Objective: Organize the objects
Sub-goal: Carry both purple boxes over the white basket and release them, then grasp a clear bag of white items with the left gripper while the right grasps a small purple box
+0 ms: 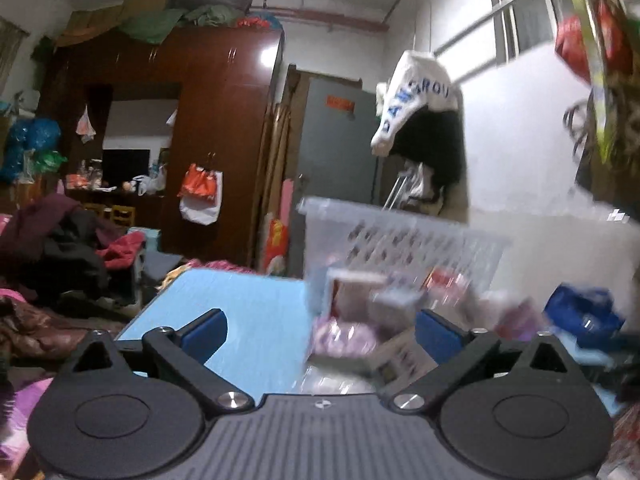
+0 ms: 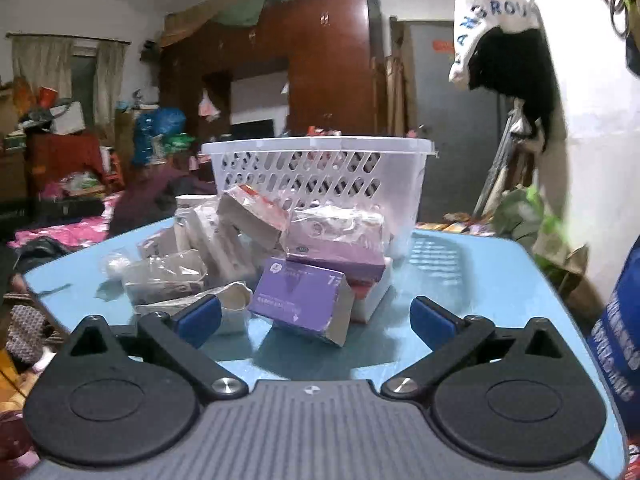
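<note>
Boxes piled on our blue table before white basket | our left gripper spread wide, empty | our right gripper spread wide, empty

left wrist view: basket and boxes smeared by motion blur, labels unreadable. right wrist view: basket contents hidden behind its wall (lattice shows only dark patches); blue bag cut off at right edge.
</note>
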### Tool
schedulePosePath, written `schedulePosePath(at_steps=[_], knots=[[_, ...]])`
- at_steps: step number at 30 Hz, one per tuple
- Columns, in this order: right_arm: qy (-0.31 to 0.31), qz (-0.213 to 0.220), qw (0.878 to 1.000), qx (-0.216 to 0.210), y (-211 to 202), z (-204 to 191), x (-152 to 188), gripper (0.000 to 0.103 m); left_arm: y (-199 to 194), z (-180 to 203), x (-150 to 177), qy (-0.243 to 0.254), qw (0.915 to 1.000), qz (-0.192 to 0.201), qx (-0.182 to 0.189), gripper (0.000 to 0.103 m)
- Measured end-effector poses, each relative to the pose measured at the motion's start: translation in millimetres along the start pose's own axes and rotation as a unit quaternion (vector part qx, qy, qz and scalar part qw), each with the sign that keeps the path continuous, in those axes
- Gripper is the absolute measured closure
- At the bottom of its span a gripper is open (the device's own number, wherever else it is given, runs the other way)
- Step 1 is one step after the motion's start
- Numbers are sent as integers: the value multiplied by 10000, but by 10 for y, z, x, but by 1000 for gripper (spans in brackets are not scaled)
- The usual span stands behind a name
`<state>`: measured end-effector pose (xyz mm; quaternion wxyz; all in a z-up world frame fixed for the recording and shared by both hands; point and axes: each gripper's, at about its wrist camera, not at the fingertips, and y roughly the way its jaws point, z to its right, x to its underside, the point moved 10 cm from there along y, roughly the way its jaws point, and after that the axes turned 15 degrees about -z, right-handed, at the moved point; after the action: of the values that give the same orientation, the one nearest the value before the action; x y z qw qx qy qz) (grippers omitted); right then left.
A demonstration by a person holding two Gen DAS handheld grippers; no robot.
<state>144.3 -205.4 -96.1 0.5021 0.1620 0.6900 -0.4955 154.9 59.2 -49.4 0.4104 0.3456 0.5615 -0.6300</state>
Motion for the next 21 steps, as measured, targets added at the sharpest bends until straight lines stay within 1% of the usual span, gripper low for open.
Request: schedulePosePath(at_steps=[3,4,5,6,7,8,9,13,15,16,17,21], knots=[[139,38,9996,-241,77,-28,-59,6,129,50,67,58,9997,-186,113,3],[133,1,9996,-254,106,-32,-67,13,170,52,85,114,9996,-250,54,3],[135,-17,9995,-289,124,-36,-66,17,191,49,116,163,9995,-283,-1,4],[229,-22,9991,-358,136,-17,-58,17,215,59,130,197,9993,-305,-36,5],[325,-26,9987,-394,141,5,-40,20,212,61,147,198,9993,-305,-45,6],[334,-37,9988,-364,142,9,-26,24,206,61,167,197,9994,-283,-58,7],[328,-68,9990,-279,162,12,-8,25,206,61,196,225,9993,-281,-114,7],[284,-104,9994,-139,219,-4,11,26,236,111,275,371,9983,-346,-286,8],[233,-114,9996,-77,231,-29,22,33,239,116,275,387,9981,-362,-311,10],[218,-104,9997,-80,225,-41,35,43,236,119,275,390,9980,-383,-303,10],[210,-108,9997,-60,219,-45,46,49,228,122,276,392,9980,-400,-296,11],[169,-65,9998,19,166,-7,64,50,215,139,280,419,9978,-400,-334,12]])
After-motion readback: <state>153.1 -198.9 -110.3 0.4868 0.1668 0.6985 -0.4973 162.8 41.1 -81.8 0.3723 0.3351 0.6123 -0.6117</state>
